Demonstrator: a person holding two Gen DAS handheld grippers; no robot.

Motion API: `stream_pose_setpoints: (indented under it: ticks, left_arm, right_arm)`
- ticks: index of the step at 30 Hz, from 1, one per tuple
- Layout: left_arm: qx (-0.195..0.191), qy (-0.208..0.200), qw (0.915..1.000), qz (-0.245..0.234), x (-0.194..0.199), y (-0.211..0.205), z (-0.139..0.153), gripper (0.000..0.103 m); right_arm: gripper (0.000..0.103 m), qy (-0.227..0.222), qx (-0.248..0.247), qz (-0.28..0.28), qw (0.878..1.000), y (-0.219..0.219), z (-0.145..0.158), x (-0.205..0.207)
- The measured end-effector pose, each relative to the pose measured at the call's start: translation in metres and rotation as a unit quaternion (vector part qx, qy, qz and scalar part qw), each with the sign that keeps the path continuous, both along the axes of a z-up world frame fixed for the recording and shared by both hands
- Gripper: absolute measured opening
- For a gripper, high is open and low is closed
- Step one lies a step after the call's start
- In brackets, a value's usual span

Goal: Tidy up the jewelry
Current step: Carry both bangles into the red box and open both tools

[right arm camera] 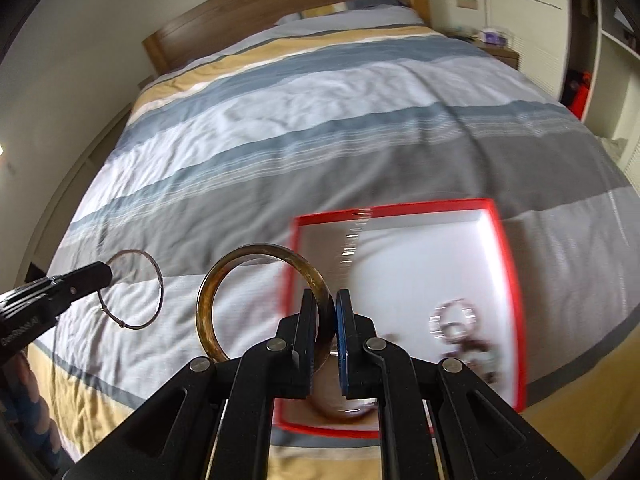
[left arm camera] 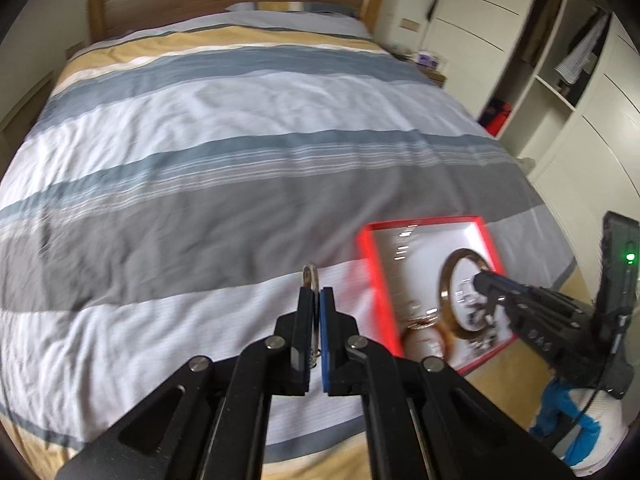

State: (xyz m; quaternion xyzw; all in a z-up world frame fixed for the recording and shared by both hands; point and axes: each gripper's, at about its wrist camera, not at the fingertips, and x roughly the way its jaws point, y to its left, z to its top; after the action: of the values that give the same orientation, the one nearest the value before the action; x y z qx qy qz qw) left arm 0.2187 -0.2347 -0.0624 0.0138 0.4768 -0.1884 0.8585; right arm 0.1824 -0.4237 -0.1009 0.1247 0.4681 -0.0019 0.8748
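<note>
A red-rimmed box (left arm camera: 490,242) with a white inside lies on the bed near its front right edge; it also shows in the right wrist view (right arm camera: 510,264). It holds several bracelets (right arm camera: 454,322) and a brown bangle (left arm camera: 426,340). My left gripper (left arm camera: 316,292) is shut on a thin silver bangle (left arm camera: 310,274), held above the bedspread left of the box; the same thin bangle shows in the right wrist view (right arm camera: 154,280). My right gripper (right arm camera: 325,300) is shut on a wide amber bangle (right arm camera: 256,256), held over the box's left edge; this bangle shows in the left wrist view (left arm camera: 446,292).
The striped grey, white and yellow bedspread (left arm camera: 240,160) covers the bed, with a wooden headboard (left arm camera: 224,0) at the far end. White wardrobes and open shelves (left arm camera: 560,80) stand to the right. A nightstand (right arm camera: 496,46) sits beside the bed's head.
</note>
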Motion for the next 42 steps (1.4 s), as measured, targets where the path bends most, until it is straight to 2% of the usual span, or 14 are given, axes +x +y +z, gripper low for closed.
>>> stream_pose_setpoints:
  ticks: [8, 14, 20, 25, 29, 42]
  left_arm:
    - [-0.017, 0.022, 0.999, -0.036, 0.018, -0.1, -0.021, 0.003]
    - [-0.036, 0.041, 0.9979, -0.034, 0.044, -0.137, -0.053, 0.003]
    - [0.013, 0.075, 0.9971, 0.004, 0.069, -0.134, -0.105, 0.003]
    - [0.027, 0.099, 0.9945, 0.021, 0.073, -0.126, -0.128, 0.003]
    - [0.033, 0.096, 0.9947, 0.015, 0.069, -0.126, -0.133, 0.003]
    - [0.059, 0.071, 0.9956, 0.013, 0.063, -0.128, -0.131, 0.006]
  right_arm:
    - [0.009, 0.018, -0.007, -0.009, 1.0, -0.067, -0.02, 0.018]
    - [0.009, 0.024, -0.016, 0.007, 1.0, -0.092, -0.036, 0.039]
    - [0.009, 0.043, -0.015, 0.025, 0.999, -0.103, -0.06, 0.057]
    - [0.009, 0.055, -0.014, 0.035, 0.998, -0.105, -0.076, 0.066]
    - [0.009, 0.063, -0.024, 0.041, 0.997, -0.105, -0.088, 0.07]
    - [0.009, 0.064, -0.084, 0.063, 0.992, -0.092, -0.094, 0.074]
